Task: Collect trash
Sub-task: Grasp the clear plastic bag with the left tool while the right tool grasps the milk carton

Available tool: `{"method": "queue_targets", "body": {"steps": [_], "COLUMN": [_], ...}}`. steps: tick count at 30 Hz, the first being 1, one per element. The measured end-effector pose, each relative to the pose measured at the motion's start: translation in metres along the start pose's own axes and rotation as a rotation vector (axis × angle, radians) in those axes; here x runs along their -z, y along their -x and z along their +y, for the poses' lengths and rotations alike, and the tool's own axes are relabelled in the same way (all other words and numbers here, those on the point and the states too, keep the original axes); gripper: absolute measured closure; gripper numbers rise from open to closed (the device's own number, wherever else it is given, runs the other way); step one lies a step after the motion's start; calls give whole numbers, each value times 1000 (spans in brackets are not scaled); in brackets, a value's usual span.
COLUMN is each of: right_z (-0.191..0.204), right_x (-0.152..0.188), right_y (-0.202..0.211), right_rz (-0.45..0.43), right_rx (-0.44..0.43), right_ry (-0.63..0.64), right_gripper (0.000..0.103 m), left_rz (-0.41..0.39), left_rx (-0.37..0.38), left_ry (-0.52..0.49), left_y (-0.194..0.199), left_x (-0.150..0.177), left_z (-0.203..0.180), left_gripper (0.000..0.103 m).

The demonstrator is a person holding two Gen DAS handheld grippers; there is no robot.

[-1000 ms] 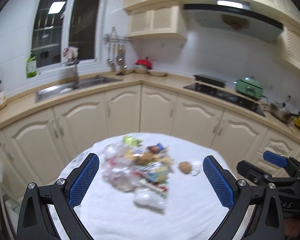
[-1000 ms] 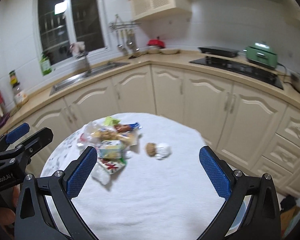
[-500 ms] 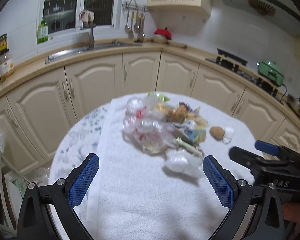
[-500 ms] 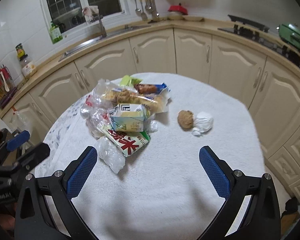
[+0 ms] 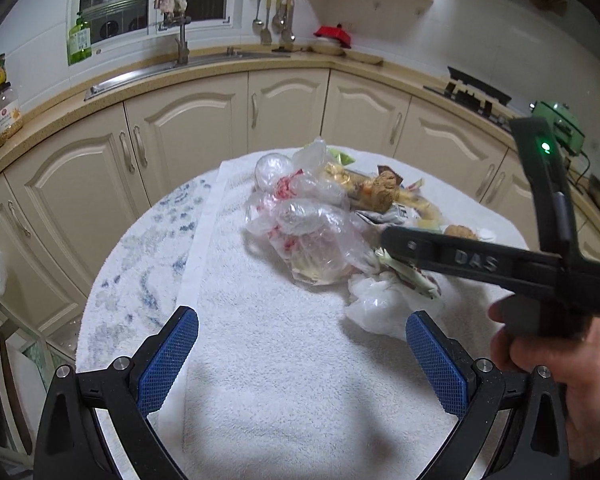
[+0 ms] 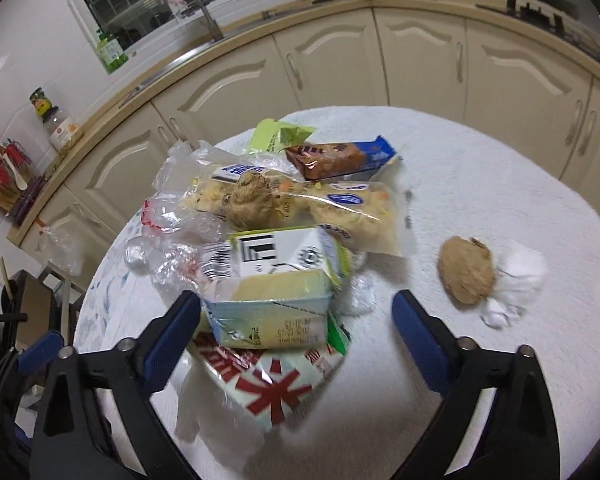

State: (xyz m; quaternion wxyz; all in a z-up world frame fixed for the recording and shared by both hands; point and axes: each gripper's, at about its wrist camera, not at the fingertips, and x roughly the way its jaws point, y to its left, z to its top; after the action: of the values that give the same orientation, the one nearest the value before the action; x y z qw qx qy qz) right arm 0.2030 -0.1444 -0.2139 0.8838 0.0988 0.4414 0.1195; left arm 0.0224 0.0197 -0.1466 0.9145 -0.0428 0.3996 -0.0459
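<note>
Over the trash pile, the right tool (image 6: 296,320) is closing around a carton (image 6: 272,300); left tool (image 5: 302,354) gapes empty.

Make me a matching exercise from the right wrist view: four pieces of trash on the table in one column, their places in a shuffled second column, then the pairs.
Things:
1. milk carton
2. brown lump
3. cookie packet
4. white crumpled tissue

Places:
A. far side of the pile, near the cabinets
B. between the closing right gripper fingers, not yet pinched
C. apart from the pile, right of it, next to the tissue
D. farthest right, touching the brown lump

Pairs: 1-B, 2-C, 3-A, 4-D
</note>
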Motion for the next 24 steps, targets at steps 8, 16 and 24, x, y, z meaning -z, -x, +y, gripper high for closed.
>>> {"method": "queue_targets", "body": {"steps": [8, 16, 24], "right_z": [-12, -50, -61], "right_x": [4, 31, 43], "right_y": [6, 32, 39], "right_rz": [-12, -10, 6], "right_rx": [-53, -22, 42], "right_ry": [3, -49, -17], "right_gripper": [35, 38, 27], "left_rz": [26, 86, 173], "left_rx": [26, 59, 42], "left_ry": [-19, -83, -112], "left_y": [-38, -75, -122], "left_x": [-4, -1, -4], "left_z": [-10, -39, -47], "left_gripper": [1, 1, 1]}}
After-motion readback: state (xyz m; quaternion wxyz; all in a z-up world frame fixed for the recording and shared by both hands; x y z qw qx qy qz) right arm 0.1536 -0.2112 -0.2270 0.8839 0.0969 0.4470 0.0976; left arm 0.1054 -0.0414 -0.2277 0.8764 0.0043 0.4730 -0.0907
